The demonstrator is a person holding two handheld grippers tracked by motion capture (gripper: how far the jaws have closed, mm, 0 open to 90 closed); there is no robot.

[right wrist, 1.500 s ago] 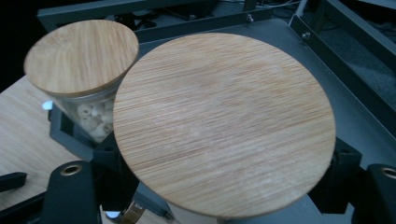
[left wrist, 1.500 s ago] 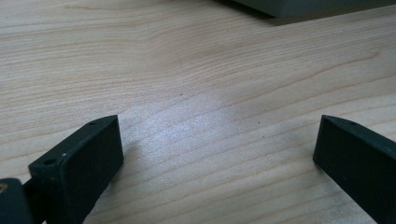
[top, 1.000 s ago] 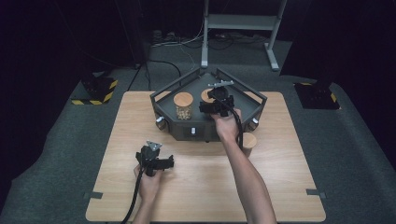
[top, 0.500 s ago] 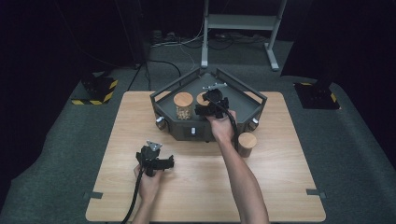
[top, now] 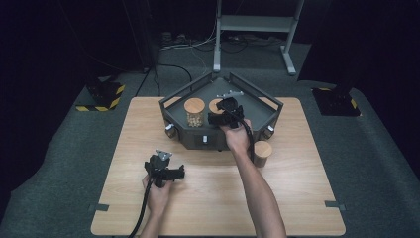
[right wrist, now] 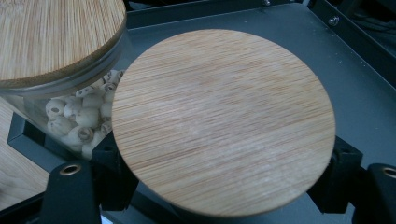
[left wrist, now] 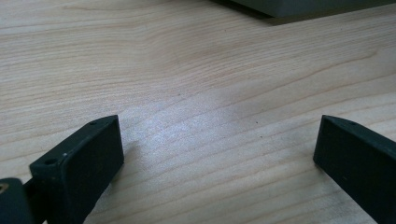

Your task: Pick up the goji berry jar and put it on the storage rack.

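Already one jar of pale beads (top: 194, 113), capped with a bamboo lid, stands in the dark tray (top: 267, 110). The right gripper (top: 216, 118) pinches a second bamboo-lidded jar (right wrist: 224, 122) at its sides, jaws pressed against it, over the tray floor just beside the first; whether its base rests on the floor I cannot tell. A third lidded jar (top: 262, 152) waits on the wooden table (top: 297, 198) near the tray's front right corner, so that one seems left to load. The left gripper (left wrist: 215, 158) idles over bare tabletop, jaws spread wide on nothing.
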